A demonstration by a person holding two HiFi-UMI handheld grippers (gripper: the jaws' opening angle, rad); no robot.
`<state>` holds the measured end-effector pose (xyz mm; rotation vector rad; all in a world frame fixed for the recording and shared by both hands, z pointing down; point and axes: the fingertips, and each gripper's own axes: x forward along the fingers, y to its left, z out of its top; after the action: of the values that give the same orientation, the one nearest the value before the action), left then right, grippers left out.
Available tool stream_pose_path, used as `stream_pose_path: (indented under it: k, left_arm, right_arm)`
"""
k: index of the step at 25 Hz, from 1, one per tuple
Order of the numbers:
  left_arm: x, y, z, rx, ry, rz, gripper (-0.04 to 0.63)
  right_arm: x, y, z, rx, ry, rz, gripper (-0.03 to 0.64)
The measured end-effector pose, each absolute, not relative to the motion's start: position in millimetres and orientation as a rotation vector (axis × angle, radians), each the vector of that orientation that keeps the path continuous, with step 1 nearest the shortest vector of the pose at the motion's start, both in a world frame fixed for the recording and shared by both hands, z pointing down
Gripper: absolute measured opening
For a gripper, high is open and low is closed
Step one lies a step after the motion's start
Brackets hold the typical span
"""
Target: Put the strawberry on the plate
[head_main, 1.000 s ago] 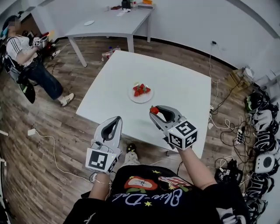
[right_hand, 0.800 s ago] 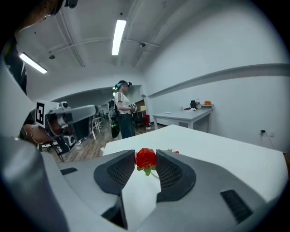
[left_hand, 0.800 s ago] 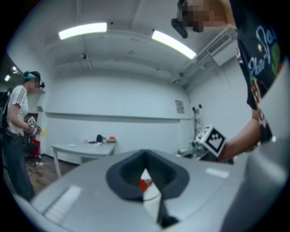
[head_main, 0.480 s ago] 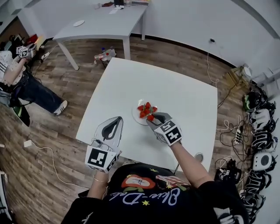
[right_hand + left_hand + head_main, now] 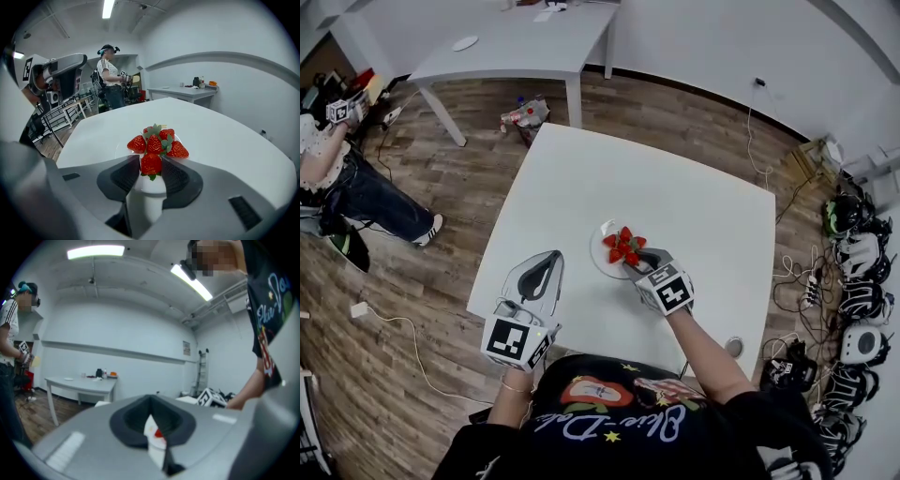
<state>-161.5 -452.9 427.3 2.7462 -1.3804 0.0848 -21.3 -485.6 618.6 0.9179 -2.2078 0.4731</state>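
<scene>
One strawberry [image 5: 151,165] is pinched between the right gripper's [image 5: 150,162] jaws, just beside other strawberries [image 5: 159,143] on the plate [image 5: 601,251].

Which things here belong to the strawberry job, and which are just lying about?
Job: right gripper shut on a strawberry; plate; piled strawberries on it; white table underneath.
Lying about: left gripper, shut and idle; far table; floor cable; stacked gear at right.

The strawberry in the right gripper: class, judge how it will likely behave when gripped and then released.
Probably soft and bruisable: the strawberry sits pinched between the right gripper's pads. Its tapered, rounded shape suggests it may roll or tip against the piled strawberries on the plate.
</scene>
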Motion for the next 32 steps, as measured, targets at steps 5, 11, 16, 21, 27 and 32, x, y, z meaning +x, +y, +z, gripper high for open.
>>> stream_pose_path:
  k: [5,11,16,21,27,32]
  left_arm:
    - [-153,-451,431,2.762,-1.344,0.095,-0.014]
    - [-141,-440,424,2.787,-1.335,0.09,-0.014]
    - [-133,-428,416,2.8,-1.351,0.092,-0.014]
    - [-121,-413,414,2.799,-1.363,0.091,-0.014]
    - [-103,-392,411,2.816,-1.355,0.098,-0.014]
    - [-98,-376,411,2.802,-1.374,0.109,-0.014]
  right_arm:
    - [-20,-489,610,0.973,-2.27,0.44,0.153]
    - [9,-476,569,1.171,-2.358,0.457,0.179]
    - [27,-454,523,1.274,-2.504,0.528,0.061]
    - [30,-429,486,1.265,-2.646,0.501,0.018]
    - [36,-407,471,1.245,-2.693,0.477,0.017]
    - [42,-395,467,1.242,-2.701,0.471,0.017]
